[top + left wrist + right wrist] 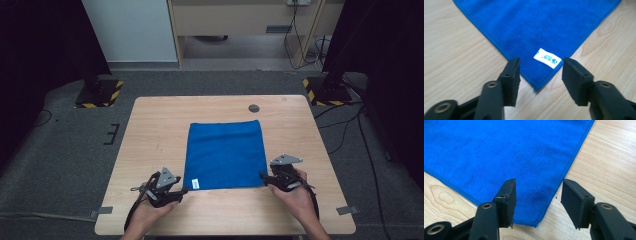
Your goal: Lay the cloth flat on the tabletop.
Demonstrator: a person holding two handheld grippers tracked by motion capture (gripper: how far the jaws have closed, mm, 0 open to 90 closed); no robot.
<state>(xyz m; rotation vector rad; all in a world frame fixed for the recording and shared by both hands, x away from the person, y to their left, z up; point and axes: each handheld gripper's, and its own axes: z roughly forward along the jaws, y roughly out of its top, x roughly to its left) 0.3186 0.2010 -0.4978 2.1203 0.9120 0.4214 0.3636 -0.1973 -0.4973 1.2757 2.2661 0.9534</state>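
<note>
both grippers' jaws apart at blue cloth [224, 155] near corners, poss. touching, w/ white tag [548, 58]

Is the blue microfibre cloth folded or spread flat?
Spread flat: the blue microfibre cloth lies as one square layer on the wooden table, no folds visible.

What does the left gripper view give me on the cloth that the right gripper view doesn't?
Left gripper view: the white tag sewn by the near left corner of the blue cloth, which sits between the left gripper's open jaws. Right gripper view: the untagged near right corner, lying partly between the right gripper's open jaws. Both: flat blue cloth on the wooden table, neither corner gripped yet.
</note>
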